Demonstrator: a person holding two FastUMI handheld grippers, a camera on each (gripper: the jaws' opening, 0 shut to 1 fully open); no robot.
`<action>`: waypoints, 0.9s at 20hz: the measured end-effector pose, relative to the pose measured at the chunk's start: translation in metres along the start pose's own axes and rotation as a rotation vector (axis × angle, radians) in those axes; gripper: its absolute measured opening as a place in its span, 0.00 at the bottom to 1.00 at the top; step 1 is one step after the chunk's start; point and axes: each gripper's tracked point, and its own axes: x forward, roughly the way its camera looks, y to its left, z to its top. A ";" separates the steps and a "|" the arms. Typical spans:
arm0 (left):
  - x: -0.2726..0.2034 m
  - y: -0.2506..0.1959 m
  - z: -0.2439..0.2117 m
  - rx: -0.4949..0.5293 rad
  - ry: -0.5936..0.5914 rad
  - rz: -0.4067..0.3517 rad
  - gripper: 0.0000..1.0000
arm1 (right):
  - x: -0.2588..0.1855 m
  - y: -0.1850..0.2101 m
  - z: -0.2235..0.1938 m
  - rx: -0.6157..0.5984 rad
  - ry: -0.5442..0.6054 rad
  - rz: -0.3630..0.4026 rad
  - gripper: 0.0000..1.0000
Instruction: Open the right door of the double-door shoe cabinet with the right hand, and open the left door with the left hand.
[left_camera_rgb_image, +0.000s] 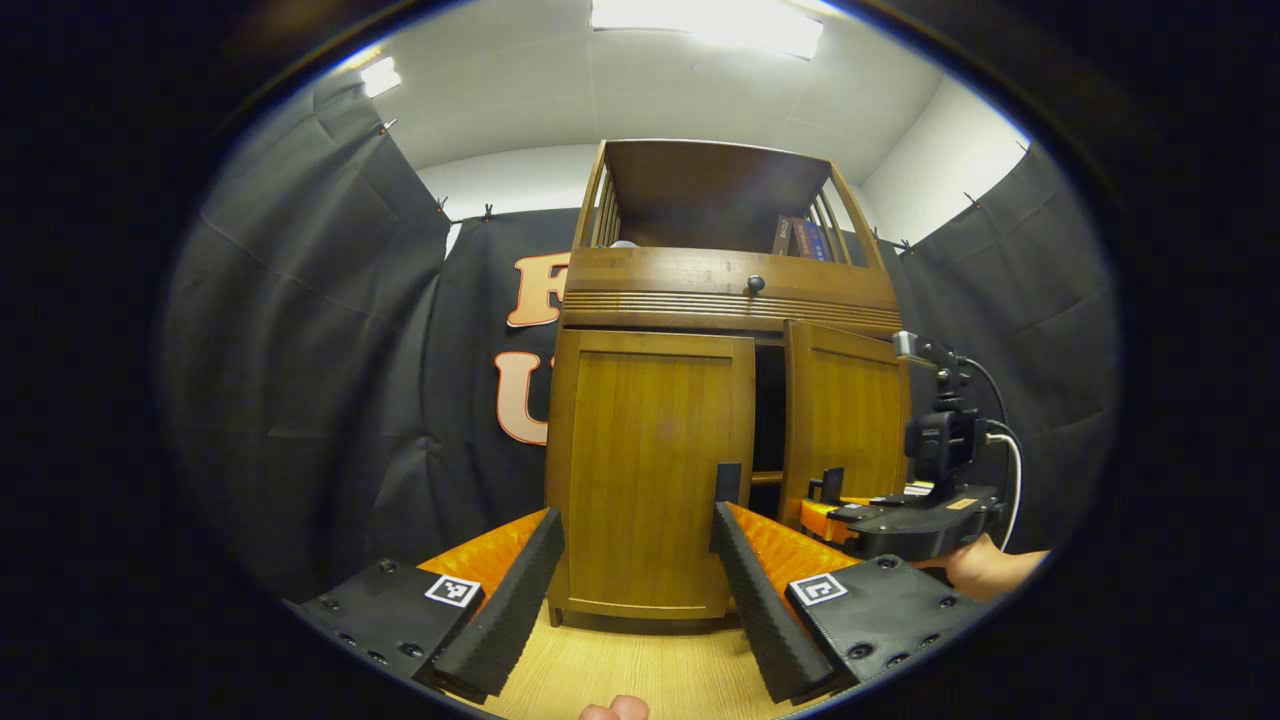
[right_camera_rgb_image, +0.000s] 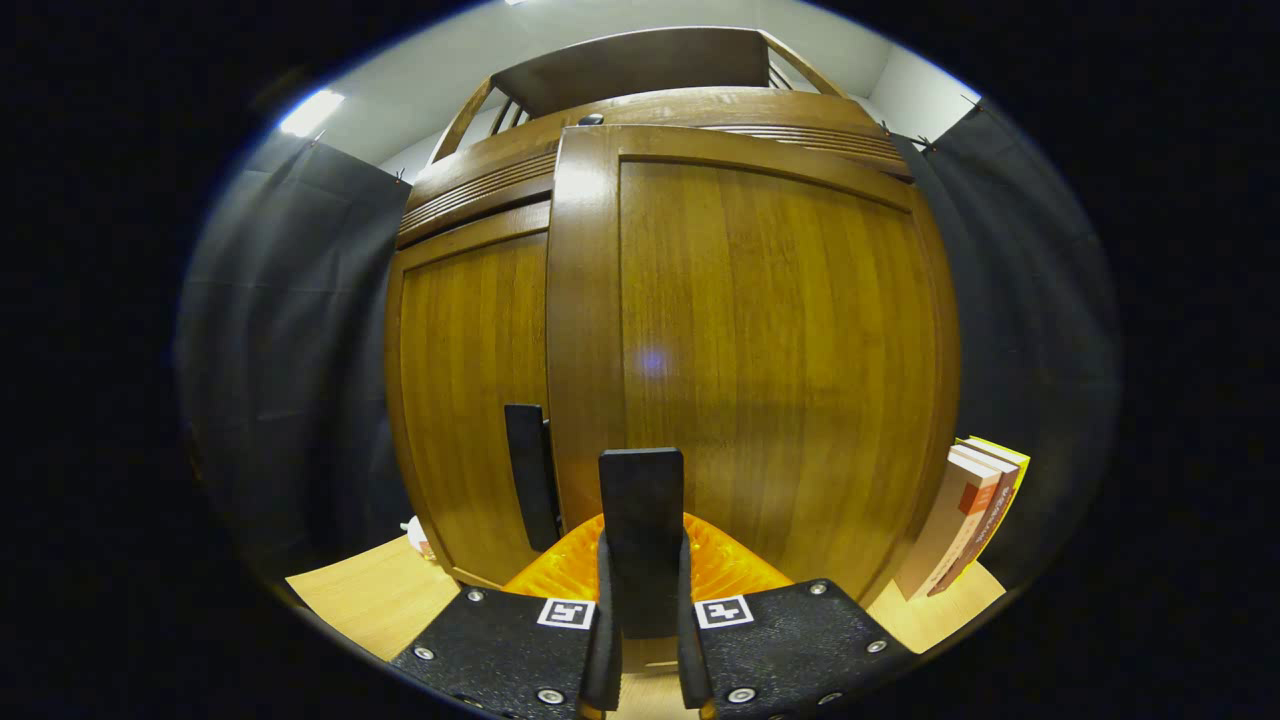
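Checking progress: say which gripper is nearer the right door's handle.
Right. The right gripper is shut on the right door's handle; the left gripper is open, back from the cabinet, facing the left door.

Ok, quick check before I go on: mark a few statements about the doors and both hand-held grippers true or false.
The right door stands ajar. True.
The left door is wide open. False: it is shut.
The right hand-held gripper is shut on the right door's handle. True.
The left hand-held gripper grips the left door's handle. False: it is open, short of that handle.
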 end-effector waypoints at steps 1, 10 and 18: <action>-0.001 -0.003 -0.001 -0.002 0.005 -0.003 0.96 | -0.012 -0.004 0.000 0.004 0.000 -0.003 0.22; -0.011 -0.046 -0.005 0.004 0.011 -0.036 0.93 | -0.118 -0.083 0.001 -0.022 -0.026 -0.130 0.17; -0.036 -0.059 -0.017 0.037 0.041 0.074 0.93 | -0.165 -0.165 0.006 -0.009 -0.040 -0.157 0.02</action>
